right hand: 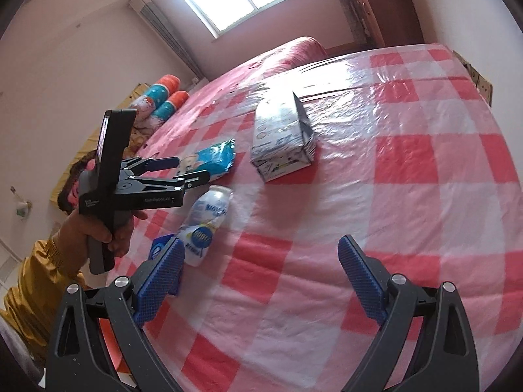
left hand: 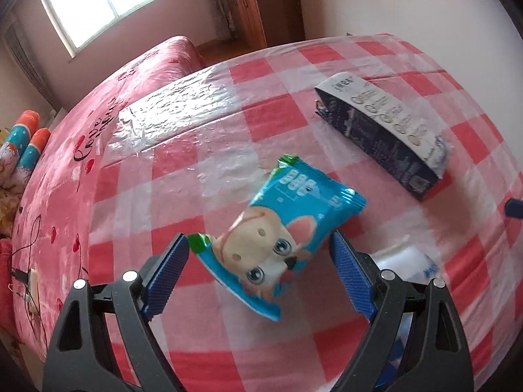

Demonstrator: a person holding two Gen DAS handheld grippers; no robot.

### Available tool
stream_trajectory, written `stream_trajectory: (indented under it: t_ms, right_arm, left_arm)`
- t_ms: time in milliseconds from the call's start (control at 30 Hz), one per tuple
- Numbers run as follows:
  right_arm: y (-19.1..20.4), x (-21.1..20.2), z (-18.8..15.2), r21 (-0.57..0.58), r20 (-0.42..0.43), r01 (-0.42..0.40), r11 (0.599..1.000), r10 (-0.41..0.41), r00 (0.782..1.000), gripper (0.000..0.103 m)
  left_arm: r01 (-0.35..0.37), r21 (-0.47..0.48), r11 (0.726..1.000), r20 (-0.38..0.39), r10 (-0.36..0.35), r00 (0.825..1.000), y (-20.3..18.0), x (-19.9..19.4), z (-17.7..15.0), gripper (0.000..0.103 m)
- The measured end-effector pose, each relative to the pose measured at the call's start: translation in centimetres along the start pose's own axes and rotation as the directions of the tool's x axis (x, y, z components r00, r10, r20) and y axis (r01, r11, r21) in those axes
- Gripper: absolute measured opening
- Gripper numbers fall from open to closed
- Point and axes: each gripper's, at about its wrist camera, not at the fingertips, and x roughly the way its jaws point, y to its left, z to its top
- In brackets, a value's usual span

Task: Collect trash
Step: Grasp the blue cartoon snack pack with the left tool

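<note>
A blue snack wrapper [left hand: 287,225] with a cartoon puppy lies on the red-and-white checked plastic cloth [left hand: 212,163]. My left gripper [left hand: 260,245] is open, its blue pads [left hand: 170,271] either side of the wrapper's near end, not clamped. A dark-blue and white carton [left hand: 385,134] lies behind it to the right. In the right wrist view the wrapper [right hand: 212,158], the carton [right hand: 281,140] and a white plastic bottle [right hand: 206,222] lie on the cloth, with the left gripper [right hand: 186,171] at the wrapper. My right gripper [right hand: 261,254] is open and empty above the cloth.
A pink bedspread [left hand: 65,170] lies left of the checked cloth, with orange-and-teal pillows [right hand: 163,98] at its head. A small blue item [right hand: 160,245] lies by the bottle. A wooden wardrobe [left hand: 245,3] stands at the far wall under the window side.
</note>
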Motion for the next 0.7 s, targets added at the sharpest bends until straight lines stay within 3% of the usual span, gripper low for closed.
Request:
stream_trajectory:
  t_ms: [133,333,500,700]
  right_arm:
    - [-0.5,0.6,1.1,-0.002,-0.016,0.022,1.0,-0.022,1.0,0.094]
    - [-0.7,2.6,3.7,0.003,-0.044,0.022,1.0,-0.022,0.999,0.094]
    - [-0.4,5.0,5.8,-0.034,-0.039,0.067,0.997,-0.069,0.997,0.094]
    - [0.6,7.3,7.4,-0.088,-0.026,0.106,0.991,-0.108,0.994,0.094]
  left_arm:
    - [0.046,-0.015,0.999,0.011,-0.046,0.999,0.7,0.5,0.5,0.088]
    - [0.073,-0.017,0.997,0.018,-0.072,0.997,1.1,1.6,1.3,0.088]
    - [0.085,-0.059,0.995,0.02,-0.084,0.996,1.1,2.5,1.1,0.087]
    - [0.114,-0.143,0.983,0.053,-0.107,0.993,1.5,2.4,0.8,0.069]
